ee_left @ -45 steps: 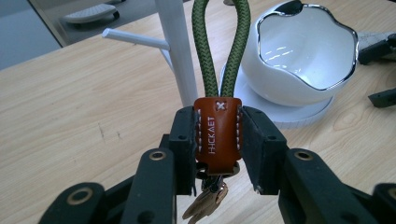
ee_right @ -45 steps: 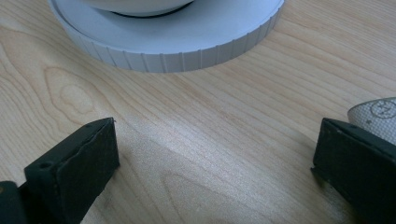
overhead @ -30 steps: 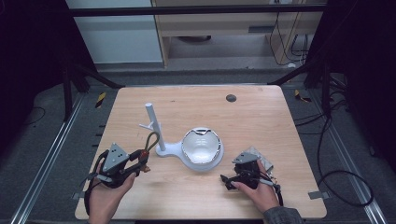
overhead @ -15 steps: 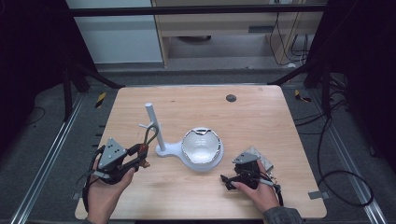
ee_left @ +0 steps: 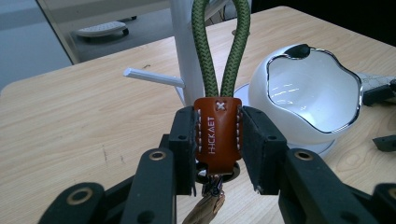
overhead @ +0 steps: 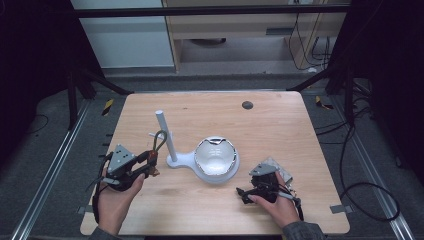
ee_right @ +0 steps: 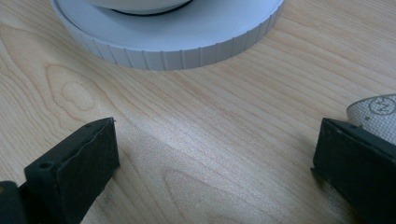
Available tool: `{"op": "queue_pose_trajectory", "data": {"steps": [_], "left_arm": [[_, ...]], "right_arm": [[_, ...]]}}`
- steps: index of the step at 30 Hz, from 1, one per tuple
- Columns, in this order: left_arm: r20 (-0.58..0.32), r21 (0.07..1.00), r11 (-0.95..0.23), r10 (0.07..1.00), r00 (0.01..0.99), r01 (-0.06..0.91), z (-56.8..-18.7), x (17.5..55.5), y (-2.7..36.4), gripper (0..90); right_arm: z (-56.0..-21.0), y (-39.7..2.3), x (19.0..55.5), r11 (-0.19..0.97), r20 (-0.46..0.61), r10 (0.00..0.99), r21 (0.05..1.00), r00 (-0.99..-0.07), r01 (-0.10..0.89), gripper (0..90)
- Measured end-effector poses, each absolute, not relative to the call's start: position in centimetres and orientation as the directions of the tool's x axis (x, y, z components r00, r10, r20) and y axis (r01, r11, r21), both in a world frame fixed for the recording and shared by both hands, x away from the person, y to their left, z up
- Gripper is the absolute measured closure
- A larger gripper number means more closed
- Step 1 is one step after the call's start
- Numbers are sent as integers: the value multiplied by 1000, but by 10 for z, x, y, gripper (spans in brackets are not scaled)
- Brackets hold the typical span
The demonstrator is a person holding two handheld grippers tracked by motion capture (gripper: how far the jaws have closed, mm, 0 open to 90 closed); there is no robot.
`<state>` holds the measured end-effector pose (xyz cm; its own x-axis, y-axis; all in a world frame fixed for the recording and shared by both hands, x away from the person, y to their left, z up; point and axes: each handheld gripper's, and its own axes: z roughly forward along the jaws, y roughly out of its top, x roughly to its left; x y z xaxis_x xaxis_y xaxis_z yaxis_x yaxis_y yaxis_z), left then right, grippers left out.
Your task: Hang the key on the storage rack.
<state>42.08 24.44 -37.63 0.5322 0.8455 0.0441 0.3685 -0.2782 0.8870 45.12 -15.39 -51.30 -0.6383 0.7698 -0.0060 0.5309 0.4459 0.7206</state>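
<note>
Gripping a brown leather key fob [ee_left: 217,132] between its two black pads, the left gripper [ee_left: 217,140] holds the piece upright, so that the fob's green braided cord loop [ee_left: 220,46] rises straight above the jaws. The pads press on both stitched edges of the leather, and a metal ring with a tan tag hangs below the fob. In the high view the left gripper [overhead: 150,161] sits at the near left of the wooden table [overhead: 280,125], with the loop close beside the white post [overhead: 165,135] of a stand and near the short peg that projects from it; whether cord and peg touch cannot be told. The post rises from a flat white base shared with a round white bowl [overhead: 215,156] with a chromed rim, which lies just to the right of the post.

The right gripper [overhead: 248,192] rests low on the table at the near right, its jaws standing wide apart with only bare wood between them. In the right gripper view the ribbed edge of the white base [ee_right: 187,51] lies just ahead of that gripper [ee_right: 215,154].
</note>
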Motion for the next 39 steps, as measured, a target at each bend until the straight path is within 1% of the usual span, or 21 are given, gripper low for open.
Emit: {"op": "queue_pose_trajectory", "data": {"steps": [14, 39], "left_arm": [[23, 874, -266, 858, 513, 406, -387, 437, 241, 659], [10, 861, -266, 861, 508, 434, -396, 449, 236, 659]], "right_arm": [[-513, -154, 451, 448, -9, 769, 721, -639, 528, 2], [-513, -155, 451, 451, -11, 767, 721, -642, 526, 2]]}}
